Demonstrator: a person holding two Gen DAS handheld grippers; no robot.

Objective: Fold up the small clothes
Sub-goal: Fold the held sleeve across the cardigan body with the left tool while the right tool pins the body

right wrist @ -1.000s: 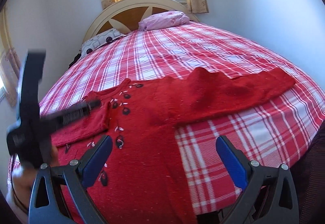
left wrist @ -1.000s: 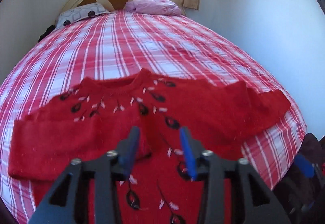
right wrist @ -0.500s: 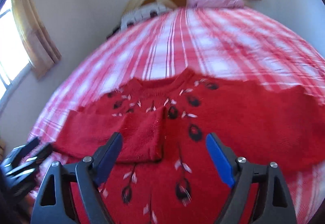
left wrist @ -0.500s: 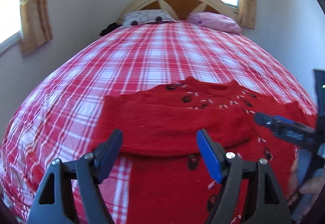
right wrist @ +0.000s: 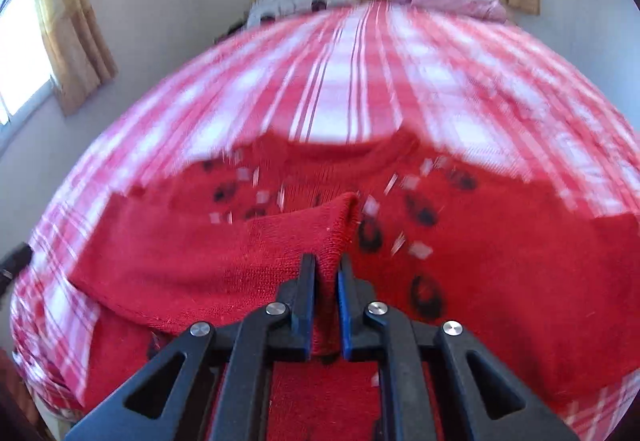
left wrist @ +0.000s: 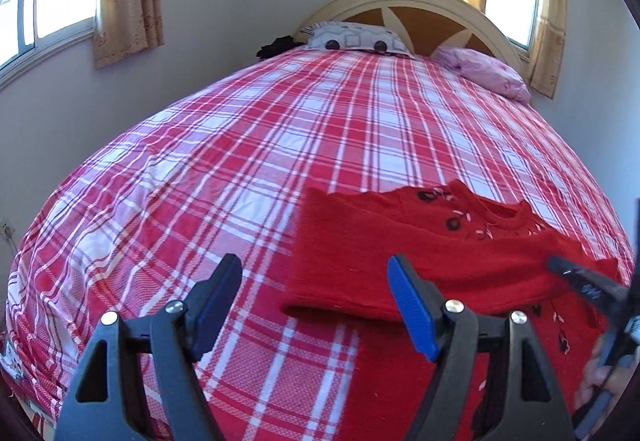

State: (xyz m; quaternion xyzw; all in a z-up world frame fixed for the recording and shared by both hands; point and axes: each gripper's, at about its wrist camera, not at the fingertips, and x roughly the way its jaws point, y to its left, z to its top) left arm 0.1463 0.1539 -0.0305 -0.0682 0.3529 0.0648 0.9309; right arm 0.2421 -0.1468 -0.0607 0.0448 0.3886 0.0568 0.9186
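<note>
Now the right gripper [right wrist: 327, 273], wide open half a second ago, has pinched the sleeve cuff [right wrist: 336, 225] of the red sweater [right wrist: 500, 261] between its fingers, so it can adjust that fold, while the left gripper [left wrist: 316, 301] hangs wide open beside the folded sleeve.

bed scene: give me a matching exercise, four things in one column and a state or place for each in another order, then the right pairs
Things:
1. left hand-held gripper
2. right hand-held gripper
3. pink pillow
4. red sweater

States or places:
A. at the head of the bed, by the headboard
B. spread on the plaid bedcover, one sleeve folded across its front
C. open, holding nothing
D. shut on the cuff of the folded sleeve

Pairs: 1-C, 2-D, 3-A, 4-B
</note>
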